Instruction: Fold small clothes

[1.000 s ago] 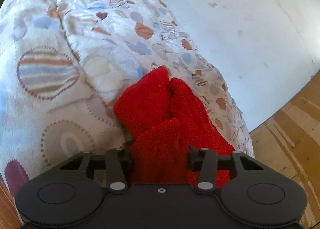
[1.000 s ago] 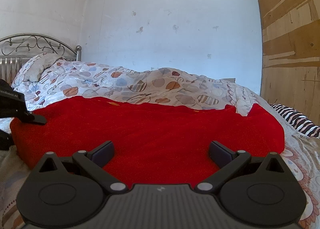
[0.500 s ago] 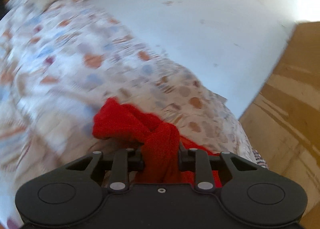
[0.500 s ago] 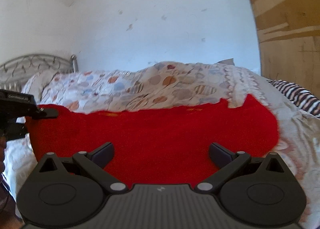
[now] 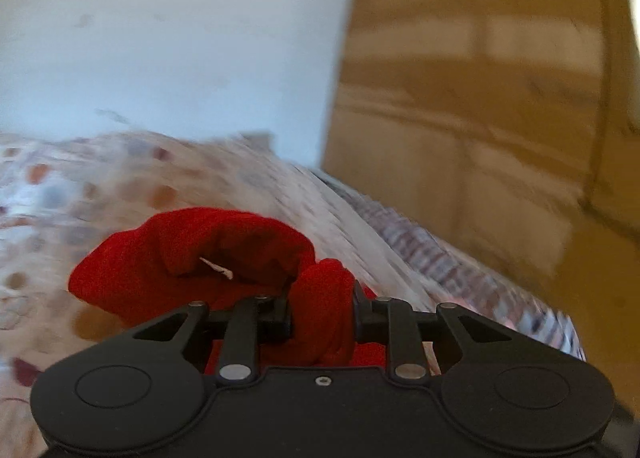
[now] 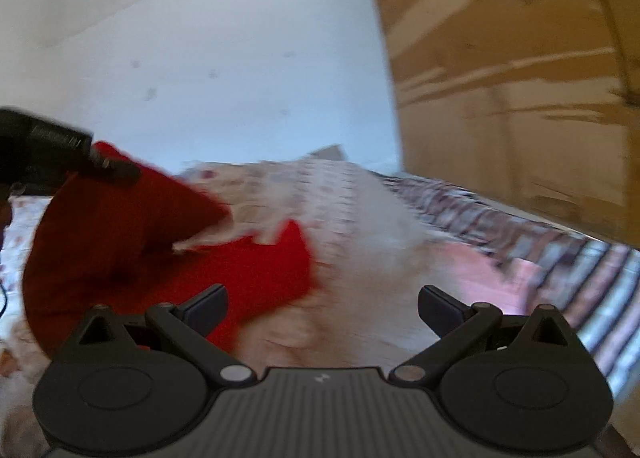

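Note:
A red fleece garment (image 5: pixel 192 258) lies on the patterned bedspread (image 5: pixel 100 186). My left gripper (image 5: pixel 322 314) is shut on a bunched edge of it and holds that edge up off the bed. In the right wrist view the garment (image 6: pixel 248 290) hangs from the left gripper (image 6: pixel 108 170) at the upper left and drapes down to the bed. My right gripper (image 6: pixel 322 308) is open and empty, its left finger (image 6: pixel 208 304) over the garment's lower part. Both views are blurred by motion.
A white wall (image 6: pixel 220 58) stands behind the bed. A wooden panel (image 6: pixel 520 78) rises at the right. A striped cloth (image 6: pixel 560 258) lies on the bed near the panel.
My left gripper has lifted the garment's edge and swung right, folding it over. The garment no longer lies flat and wide. Both cameras have turned toward the wooden panel.

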A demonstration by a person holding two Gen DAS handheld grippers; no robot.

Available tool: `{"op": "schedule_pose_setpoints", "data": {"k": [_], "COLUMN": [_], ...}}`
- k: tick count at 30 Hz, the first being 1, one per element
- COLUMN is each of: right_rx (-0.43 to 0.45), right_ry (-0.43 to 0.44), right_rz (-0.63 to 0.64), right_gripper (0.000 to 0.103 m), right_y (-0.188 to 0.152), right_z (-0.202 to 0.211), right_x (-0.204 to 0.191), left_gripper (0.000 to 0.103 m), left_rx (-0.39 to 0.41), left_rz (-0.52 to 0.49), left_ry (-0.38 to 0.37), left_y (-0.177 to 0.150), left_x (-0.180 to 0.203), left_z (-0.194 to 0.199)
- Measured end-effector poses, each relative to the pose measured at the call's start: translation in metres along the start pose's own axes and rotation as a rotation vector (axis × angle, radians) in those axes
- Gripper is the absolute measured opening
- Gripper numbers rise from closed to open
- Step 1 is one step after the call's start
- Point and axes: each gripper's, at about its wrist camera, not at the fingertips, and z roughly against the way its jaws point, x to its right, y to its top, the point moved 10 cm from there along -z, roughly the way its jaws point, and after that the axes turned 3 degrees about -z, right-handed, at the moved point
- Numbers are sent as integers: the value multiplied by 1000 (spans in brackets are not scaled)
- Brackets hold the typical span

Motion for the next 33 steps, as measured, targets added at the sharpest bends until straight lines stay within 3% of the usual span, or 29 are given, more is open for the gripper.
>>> {"op": "schedule_pose_setpoints", "data": {"k": [5,12,14,18,20,23,29,33], "right_rx": [-33,-54,-57,-68,-76,-92,-114,-117], "right_ry": [-86,-83,-74,-67,-63,-63,-67,9], "right_rz": [-42,-85,-89,-83,-86,-103,-129,-153], "right_gripper": [103,103,103,103,103,103,103,103], "right_y": [-14,-22,-22,-25,-26,-28,-31,-19], "right_z": [5,5,4,8,9,8,4,-6], "right_x": [41,51,47,38,36,36,35,23], "left_gripper": [19,29,50,72,86,94,101,101], "left_rx": [-124,-102,-78,-22,6,18,-18,-48], "left_rz": [-33,-6,-10,-45,-62,-90,-154,-174], "left_ry": [-84,-130,-165,-196,-173,-112,52,78], "left_y": [-43,-50,-48,-45,-45,-48,-63,-72], "left_x": [32,27,31,42,40,30,0,-11], "left_z": [-16,-3,7,30,41,51,54,49]}}
